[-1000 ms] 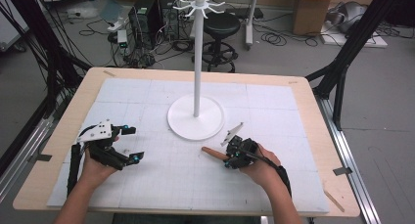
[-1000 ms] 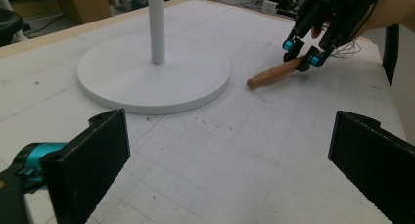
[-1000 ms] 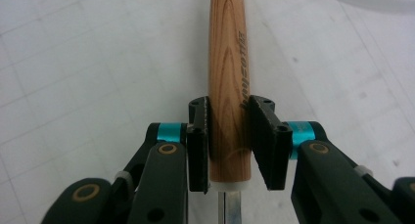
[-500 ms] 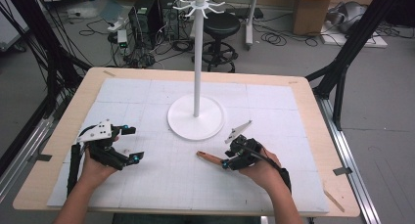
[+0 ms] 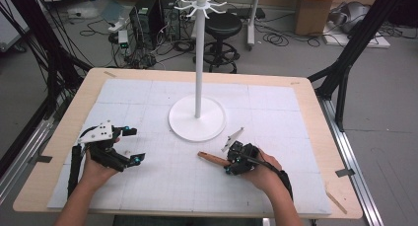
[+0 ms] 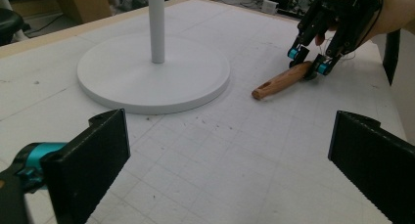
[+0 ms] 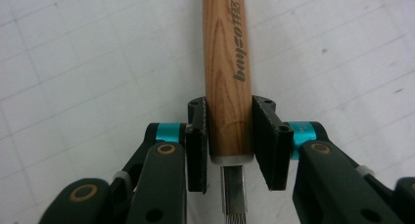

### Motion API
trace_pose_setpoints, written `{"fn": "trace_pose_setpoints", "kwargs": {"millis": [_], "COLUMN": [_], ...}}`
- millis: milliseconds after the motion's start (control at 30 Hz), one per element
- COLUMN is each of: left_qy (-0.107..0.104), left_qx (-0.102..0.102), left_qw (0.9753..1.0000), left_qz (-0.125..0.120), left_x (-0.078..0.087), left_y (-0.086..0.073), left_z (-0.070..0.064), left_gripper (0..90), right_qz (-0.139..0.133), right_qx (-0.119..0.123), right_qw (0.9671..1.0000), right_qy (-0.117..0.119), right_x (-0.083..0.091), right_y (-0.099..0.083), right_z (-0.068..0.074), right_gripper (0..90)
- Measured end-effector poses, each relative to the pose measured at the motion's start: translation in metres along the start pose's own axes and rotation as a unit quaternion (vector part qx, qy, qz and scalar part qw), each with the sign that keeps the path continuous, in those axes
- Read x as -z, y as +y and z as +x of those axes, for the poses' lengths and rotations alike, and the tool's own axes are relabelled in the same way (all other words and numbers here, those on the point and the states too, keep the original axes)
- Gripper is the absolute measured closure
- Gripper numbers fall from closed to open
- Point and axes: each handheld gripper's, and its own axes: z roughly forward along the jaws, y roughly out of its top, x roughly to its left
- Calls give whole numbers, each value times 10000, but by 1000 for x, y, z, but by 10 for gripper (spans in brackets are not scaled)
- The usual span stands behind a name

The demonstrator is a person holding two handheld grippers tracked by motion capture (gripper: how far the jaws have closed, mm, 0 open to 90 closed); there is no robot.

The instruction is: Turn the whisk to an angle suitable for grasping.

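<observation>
I have the right gripper (image 5: 230,163) low on the near right part of the tabletop (image 5: 315,112), and its jaws are closed on a wooden-handled tool (image 7: 226,72). In the right gripper view the two black jaws press against both sides of the wooden handle just above its metal ferrule, and a flat metal shank runs back from the ferrule between the gripper's links. Dark lettering is printed along the handle. I cannot tell what kind of head the tool has, since that end is hidden under the gripper.

From the high view the handle (image 5: 213,159) points left from the jaws, lying low along the white gridded mat (image 5: 276,102), with its free end toward the middle of the tabletop. From the left gripper view I see the same handle (image 6: 281,80) with its rounded end resting on or just over the mat; I cannot tell which.

The white hook stand (image 5: 197,63) stands upright on its round base (image 5: 197,121) just far of the tool, near but apart from it. Its pole rises to a ring of hooks at the top.

My left gripper (image 5: 132,146) sits on the near left side, well apart from the tool. Its jaws are spread wide and hold nothing; in the left gripper view they frame bare mat, with the stand's base (image 6: 154,79) beyond.
</observation>
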Motion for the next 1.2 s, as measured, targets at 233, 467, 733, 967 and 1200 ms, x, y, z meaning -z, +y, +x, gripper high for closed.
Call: {"fn": "trace_pose_setpoints", "kwargs": {"millis": [233, 467, 733, 967, 1200], "left_qy": [9, 2, -5, 43, 100], "left_qx": [21, 18, 41, 67, -23], "left_qw": [10000, 10000, 10000, 9999, 9999], "left_qz": [-6, -11, -74, -131, -48], "left_x": [0, 0, 1, 4, 9], "left_y": [0, 0, 0, 2, 7], "left_z": [0, 0, 2, 5, 5], "left_gripper": [24, 24, 25, 25, 24], "right_qz": [46, -285, -784, -1057, -1375], "right_qx": [245, -48, -361, -512, -677], "right_qw": [9995, 9995, 9961, 9927, 9881], "right_qy": [-217, 93, 201, 257, 143], "right_x": [0, 4, 16, 21, 27], "right_y": [7, 3, -2, -4, -6], "right_z": [-2, -2, -7, -12, -15], "right_gripper": [700, 639, 569, 488, 365]}}
